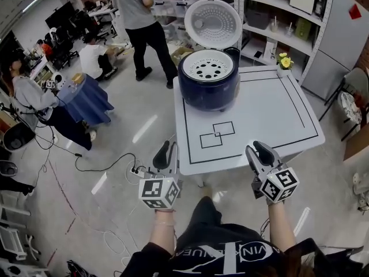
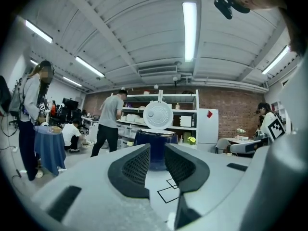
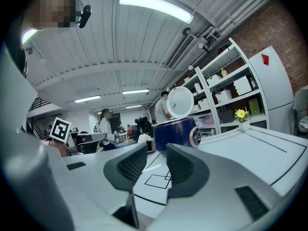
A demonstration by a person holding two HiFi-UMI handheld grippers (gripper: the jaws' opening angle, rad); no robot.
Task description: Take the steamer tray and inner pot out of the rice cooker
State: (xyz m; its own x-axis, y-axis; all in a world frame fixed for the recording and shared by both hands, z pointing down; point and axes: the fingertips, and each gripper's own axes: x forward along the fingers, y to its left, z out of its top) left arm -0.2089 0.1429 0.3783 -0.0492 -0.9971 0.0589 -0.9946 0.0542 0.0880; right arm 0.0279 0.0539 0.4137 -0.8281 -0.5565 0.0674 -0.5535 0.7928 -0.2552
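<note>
A dark blue rice cooker point(image 1: 207, 85) stands at the far left corner of the white table point(image 1: 265, 114), with its white lid point(image 1: 213, 22) swung up. A white steamer tray point(image 1: 207, 68) with round holes sits in its top; the inner pot is hidden under it. My left gripper point(image 1: 168, 152) hovers at the table's near left edge and my right gripper point(image 1: 258, 149) over the near right edge, both well short of the cooker. Each is open with a narrow gap and nothing between the fingers. The cooker point(image 2: 156, 138) shows beyond my left gripper point(image 2: 156, 160), and the cooker point(image 3: 175, 131) beyond my right gripper point(image 3: 157, 160).
Black square outlines point(image 1: 216, 134) mark the table top. A yellow flower point(image 1: 285, 61) stands at the far right corner. Shelves point(image 1: 277, 10) and a fridge point(image 1: 334, 39) lie behind. A person point(image 1: 138, 22) stands left of the cooker; others sit near a blue-draped table point(image 1: 86, 97). Cables point(image 1: 109, 166) cross the floor.
</note>
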